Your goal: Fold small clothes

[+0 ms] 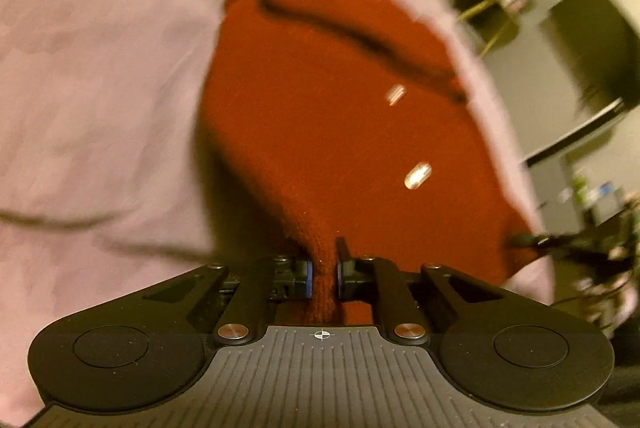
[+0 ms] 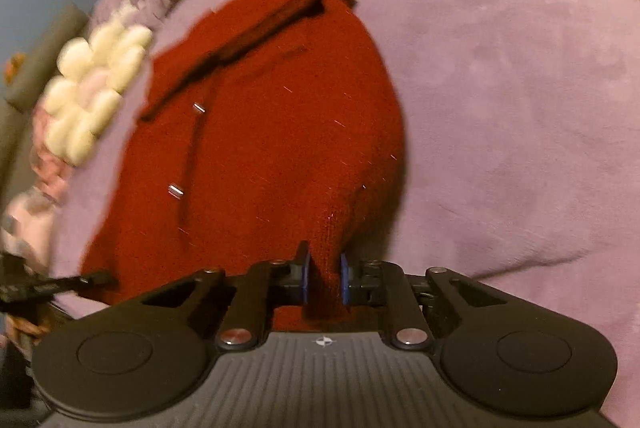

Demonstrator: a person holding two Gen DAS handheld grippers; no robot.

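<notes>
Red knitted cardigan (image 1: 340, 131) lies spread on a lilac plush blanket (image 1: 100, 107), with both of my grippers clamped on its near edge. My left gripper (image 1: 325, 268) has its jaws pressed together on a bunched fold of the knit; the red fabric runs up between the blue pads (image 1: 307, 274) and tents slightly from the blanket just beyond them. In the left wrist view the garment fans out ahead and to the right, a dark folded seam or collar line crossing its far part, and two small metallic buttons (image 1: 417, 175) show as blurred bright streaks. The far tip of my other gripper's fingers enters that view at the right edge, at the cardigan's corner. My right gripper (image 2: 324, 274) is likewise closed on a pinch of the same knit, the fold rising between its pads and pulling a ridge in the fabric. In the right wrist view the cardigan (image 2: 260, 147) stretches away from me and leftwards, its collar or upper flap (image 2: 280, 15) folded over at the far end, two buttons (image 2: 175, 191) in a line down the front. A white flower-shaped cushion (image 2: 92, 83) sits on the blanket (image 2: 520, 107) just beside the cardigan's left side. Both views are motion-blurred, so finer knit detail is not readable.
</notes>
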